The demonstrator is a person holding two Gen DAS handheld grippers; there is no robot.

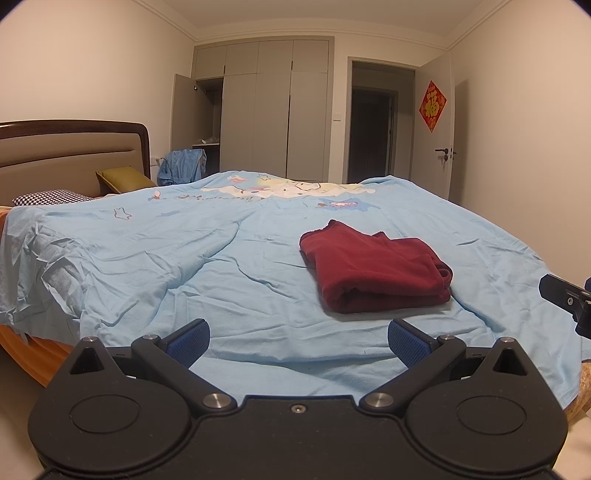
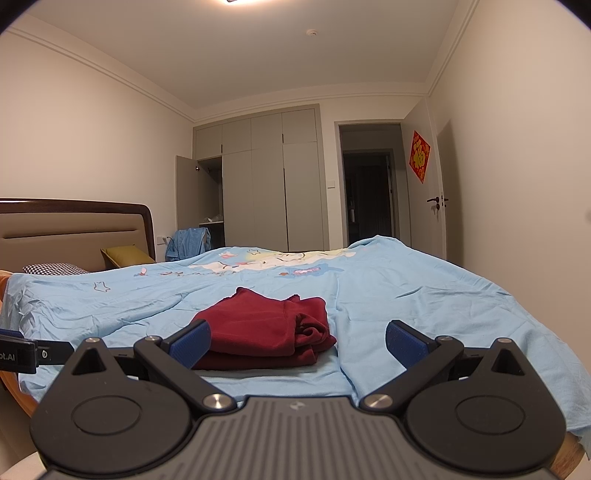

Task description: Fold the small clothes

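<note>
Pretty dim, warm indoor light from a ceiling lamp (image 2: 232,1) that's blown out at the top edge, soft shadows, dark doorway (image 1: 371,134), sharp enough overall but heavy fisheye bending and black vignetted corners.

Right gripper (image 1: 569,299) cut off by the left wrist view's right edge. Left gripper (image 2: 33,352) cut by the right wrist view's left edge, its label clipped. Maroon garment (image 2: 266,328): near-left corner hidden behind a blue pad (image 2: 190,341). Doorway (image 1: 371,136) interior too dark to read.
</note>
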